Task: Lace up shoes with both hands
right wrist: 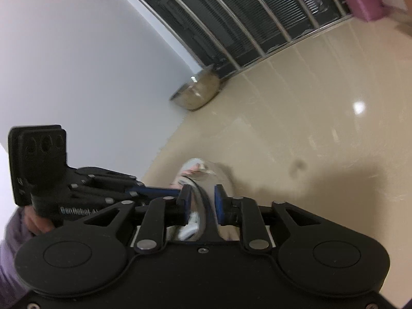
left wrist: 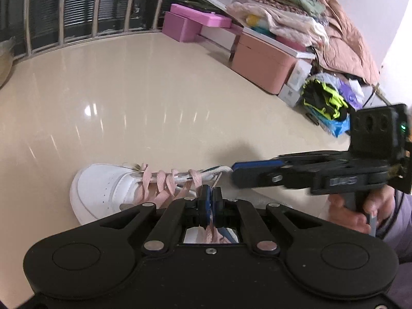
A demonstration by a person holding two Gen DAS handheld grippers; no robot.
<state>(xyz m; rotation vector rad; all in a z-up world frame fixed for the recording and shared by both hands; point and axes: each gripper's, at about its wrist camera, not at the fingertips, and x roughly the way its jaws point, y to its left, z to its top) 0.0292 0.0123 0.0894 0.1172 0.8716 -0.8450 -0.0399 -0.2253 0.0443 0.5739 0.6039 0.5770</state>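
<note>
A white sneaker (left wrist: 103,190) lies on the beige floor with its toe to the left, and a pink lace (left wrist: 164,184) criss-crosses its eyelets. My left gripper (left wrist: 211,200) sits over the upper eyelets, shut on a strand of the pink lace, which trails back between the fingers. My right gripper (left wrist: 234,173) reaches in from the right at the shoe's collar, held by a hand (left wrist: 358,213). In the right wrist view the right gripper (right wrist: 203,200) is open, its blue pads (right wrist: 220,203) straddling the blurred white shoe (right wrist: 198,172). The left gripper (right wrist: 164,191) touches in from the left.
Pink boxes (left wrist: 190,23), a salmon storage box (left wrist: 262,61) and a heap of clothes (left wrist: 309,25) line the far right. A metal railing (left wrist: 77,13) runs along the back. A steel bowl (right wrist: 195,92) stands by the white wall. Glossy floor (left wrist: 154,97) spreads beyond the shoe.
</note>
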